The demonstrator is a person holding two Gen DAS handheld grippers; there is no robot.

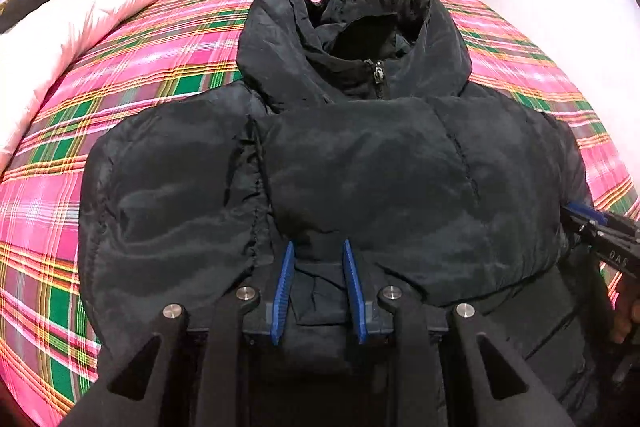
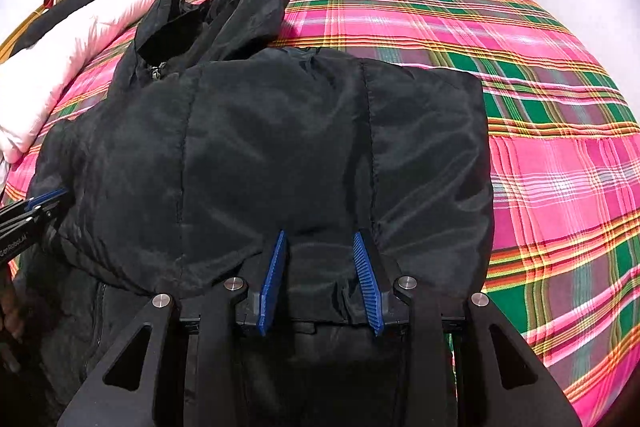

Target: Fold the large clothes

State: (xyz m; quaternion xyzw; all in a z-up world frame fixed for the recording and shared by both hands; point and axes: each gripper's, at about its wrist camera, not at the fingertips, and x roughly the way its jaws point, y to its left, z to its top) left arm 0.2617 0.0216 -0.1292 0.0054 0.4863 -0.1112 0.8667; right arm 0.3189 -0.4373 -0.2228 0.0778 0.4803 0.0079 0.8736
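The black hooded jacket [image 1: 360, 163] is lying spread on the plaid bed [image 1: 152, 67], hood toward the far end, with a padded layer doubled over its chest. The left tool [image 1: 318, 247] and right tool [image 2: 320, 239] are each resting at that layer's near edge, fingers apart with fabric between them, apparently placed to control the fold evenly.

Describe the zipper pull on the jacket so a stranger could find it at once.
Start at the pink plaid bed, where a black puffy jacket lies spread. Go up to its collar, just below the open hood. The zipper pull hangs there, the only small grey metal piece on the black cloth.
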